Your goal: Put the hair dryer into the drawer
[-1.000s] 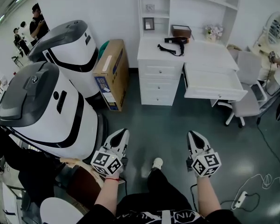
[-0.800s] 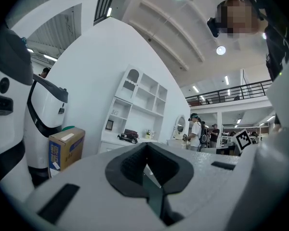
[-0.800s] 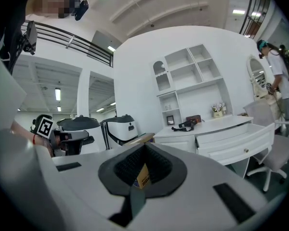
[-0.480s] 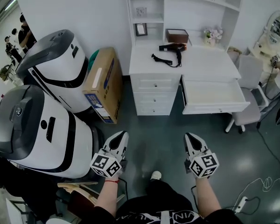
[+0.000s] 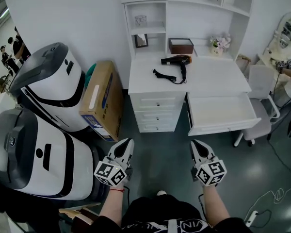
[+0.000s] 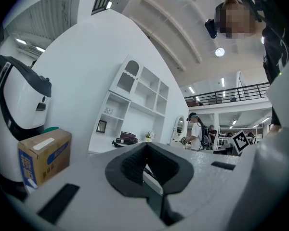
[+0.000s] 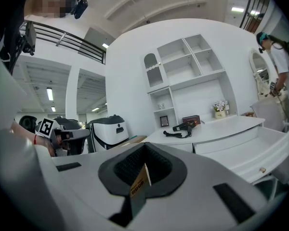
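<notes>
Black hair dryer lies well beyond both tongs.

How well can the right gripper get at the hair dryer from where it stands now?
Probably not yet. The right gripper, shut, hangs over the floor well short of the desk, and the hair dryer lies toward the desktop's back. Nothing blocks the way; only the open drawer juts out nearby.

One hair dryer, one open drawer, two hand-held grippers, two white machines, one cardboard box, one chair, one mirror, one flower pot.
</notes>
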### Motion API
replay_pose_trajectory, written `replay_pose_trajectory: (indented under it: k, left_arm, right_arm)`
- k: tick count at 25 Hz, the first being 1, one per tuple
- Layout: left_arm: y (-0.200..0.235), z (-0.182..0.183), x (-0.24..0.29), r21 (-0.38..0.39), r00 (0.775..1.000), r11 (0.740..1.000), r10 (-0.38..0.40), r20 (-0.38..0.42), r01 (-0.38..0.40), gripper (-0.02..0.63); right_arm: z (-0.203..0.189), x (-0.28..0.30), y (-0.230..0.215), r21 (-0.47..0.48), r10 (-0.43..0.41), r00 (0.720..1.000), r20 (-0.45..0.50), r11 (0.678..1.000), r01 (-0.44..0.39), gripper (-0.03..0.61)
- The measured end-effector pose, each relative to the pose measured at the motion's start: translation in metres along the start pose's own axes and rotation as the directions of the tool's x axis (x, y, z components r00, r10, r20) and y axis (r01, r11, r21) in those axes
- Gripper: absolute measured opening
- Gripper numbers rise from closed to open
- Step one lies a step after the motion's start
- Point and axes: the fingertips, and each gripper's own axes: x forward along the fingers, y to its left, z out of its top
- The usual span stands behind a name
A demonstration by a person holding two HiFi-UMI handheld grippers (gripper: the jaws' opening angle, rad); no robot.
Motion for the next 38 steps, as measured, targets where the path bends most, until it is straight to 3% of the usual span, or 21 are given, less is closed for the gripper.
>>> replay_pose_trajectory:
  k: [8, 19, 26, 38]
  left_arm:
    - [0.023, -0.002, 0.056, -0.016, 0.999, 0.999, -0.039, -0.020, 0.039, 0.003]
    - [0.108, 0.014, 0.176, -0.012, 0.987, 0.989, -0.149, -0.067, 0.149, 0.003]
    - [0.145, 0.024, 0.247, -0.013, 0.964, 0.970, -0.243, -0.107, 0.243, 0.003]
    - [0.185, 0.022, 0.320, -0.029, 0.913, 0.928, -0.371, -0.167, 0.372, 0.003]
  right_arm:
    - [0.010, 0.053, -0.023, 0.002, 0.005, 1.000, -0.018, 1.000, -0.005, 0.003]
    - [0.030, 0.175, -0.063, 0.019, -0.055, 0.998, -0.032, 0.998, 0.056, 0.003]
    - [0.045, 0.243, -0.087, 0.037, -0.102, 0.994, -0.044, 0.994, 0.103, 0.003]
    - [0.044, 0.314, -0.126, 0.061, -0.204, 0.975, -0.084, 0.976, 0.209, 0.003]
